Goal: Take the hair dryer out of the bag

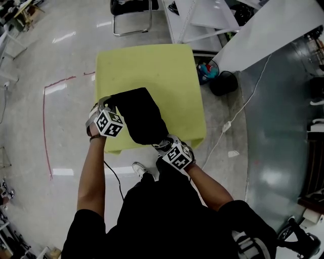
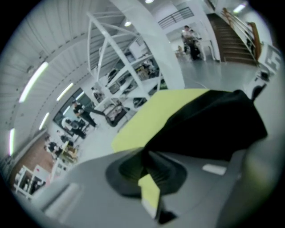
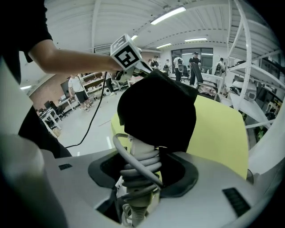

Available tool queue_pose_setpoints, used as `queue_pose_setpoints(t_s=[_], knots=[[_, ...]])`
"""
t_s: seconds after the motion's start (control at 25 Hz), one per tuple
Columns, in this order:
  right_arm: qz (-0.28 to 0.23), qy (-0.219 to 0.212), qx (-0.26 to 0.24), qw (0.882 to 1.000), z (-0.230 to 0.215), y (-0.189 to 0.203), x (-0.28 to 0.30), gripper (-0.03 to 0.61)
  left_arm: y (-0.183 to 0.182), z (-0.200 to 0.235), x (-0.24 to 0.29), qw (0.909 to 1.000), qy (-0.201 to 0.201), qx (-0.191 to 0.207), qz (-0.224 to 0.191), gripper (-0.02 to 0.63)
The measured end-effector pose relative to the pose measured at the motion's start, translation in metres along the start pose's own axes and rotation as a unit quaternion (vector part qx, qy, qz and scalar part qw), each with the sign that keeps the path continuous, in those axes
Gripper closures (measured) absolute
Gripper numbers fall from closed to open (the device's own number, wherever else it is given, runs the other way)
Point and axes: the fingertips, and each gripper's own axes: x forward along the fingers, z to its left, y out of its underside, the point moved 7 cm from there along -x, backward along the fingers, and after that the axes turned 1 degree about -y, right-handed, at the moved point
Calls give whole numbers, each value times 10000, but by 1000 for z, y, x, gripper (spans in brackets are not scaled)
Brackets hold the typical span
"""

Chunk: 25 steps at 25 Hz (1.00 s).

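Note:
A black bag (image 1: 142, 116) lies on the yellow table (image 1: 152, 66). My left gripper (image 1: 107, 103) is shut on the bag's far left corner, with black fabric (image 2: 209, 124) pinched between its jaws (image 2: 146, 162). At the bag's near end, my right gripper (image 1: 161, 146) is closed around the hair dryer's white handle (image 3: 139, 164). A grey cord is wound round that handle. The handle sticks out of the bag's mouth (image 3: 158, 111), and the rest of the dryer is hidden inside. In the right gripper view the left gripper (image 3: 142, 71) holds the bag's top corner up.
A chair (image 1: 131, 15) stands beyond the table, and white metal frames (image 1: 202, 20) stand at the back right. A black round object (image 1: 224, 82) and a white cable (image 1: 238, 111) lie on the floor to the right. Red tape (image 1: 45, 126) marks the floor on the left.

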Motion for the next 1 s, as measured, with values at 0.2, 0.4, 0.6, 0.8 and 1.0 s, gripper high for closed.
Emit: queue_pose_setpoints(t_s=[0.2,0.4,0.6,0.8,1.0], knots=[[185,-101,9,9998,1,16,0,357,17,17,13,9969,-79,-735,265,603],[377,-140,88,9991,-6,31,-4,357,35,22,31,9913,-107,-1191,547,601],[487,-143,209,9985,-9,46,-12,357,48,16,36,9851,-40,-1584,663,601],[503,-171,373,9979,-15,61,-17,357,53,2,41,9856,6,-1541,700,561],[276,3,609,9978,-19,54,-21,357,61,-10,26,9839,-137,-1684,579,338]])
